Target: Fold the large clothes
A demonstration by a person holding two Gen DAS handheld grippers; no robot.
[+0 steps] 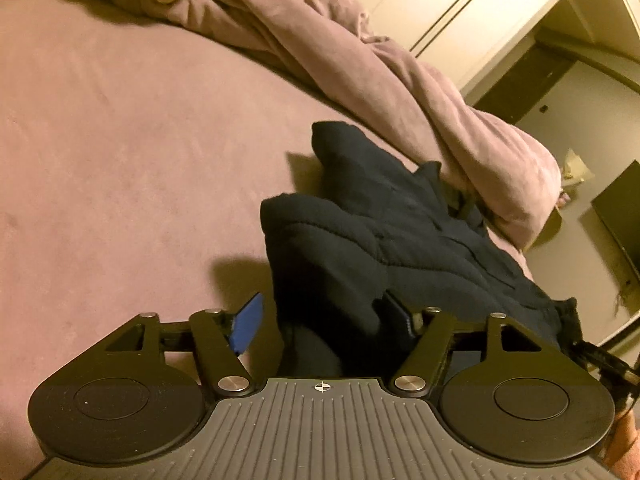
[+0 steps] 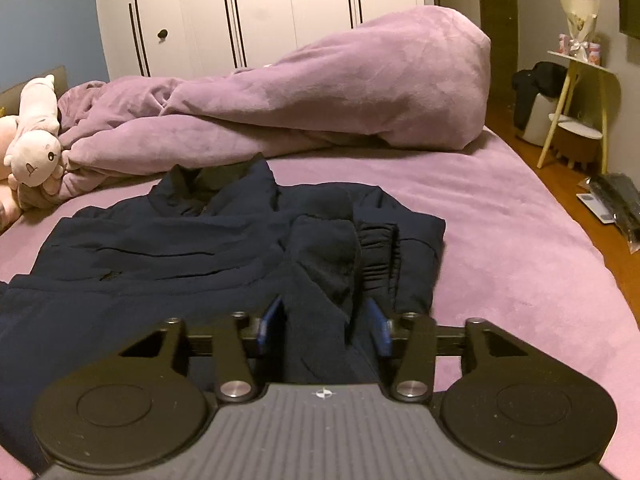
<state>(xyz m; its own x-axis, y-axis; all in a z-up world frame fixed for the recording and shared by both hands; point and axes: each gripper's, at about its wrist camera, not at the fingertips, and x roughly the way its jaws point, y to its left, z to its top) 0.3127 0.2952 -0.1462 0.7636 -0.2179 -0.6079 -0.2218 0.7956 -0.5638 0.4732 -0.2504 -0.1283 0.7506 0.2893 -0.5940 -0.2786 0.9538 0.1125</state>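
Note:
A dark navy jacket [image 2: 160, 256] lies spread on the purple bed sheet [image 2: 500, 240], collar toward the duvet. One sleeve with an elastic cuff [image 2: 376, 256] is folded across its body. My right gripper [image 2: 324, 326] is open with its blue pads on either side of that sleeve's fabric. In the left wrist view the jacket [image 1: 360, 232] is bunched and raised in front of my left gripper [image 1: 326, 324]. The left gripper is open and wide, its left blue pad [image 1: 248, 326] clear of the cloth, its right pad partly hidden by a fold.
A rumpled purple duvet [image 2: 320, 100] lies along the far side of the bed. A plush toy [image 2: 36, 148] sits at its left end. White wardrobes [image 2: 260, 12] stand behind. A small shelf stand [image 2: 576, 100] and wood floor [image 2: 580, 184] are to the right.

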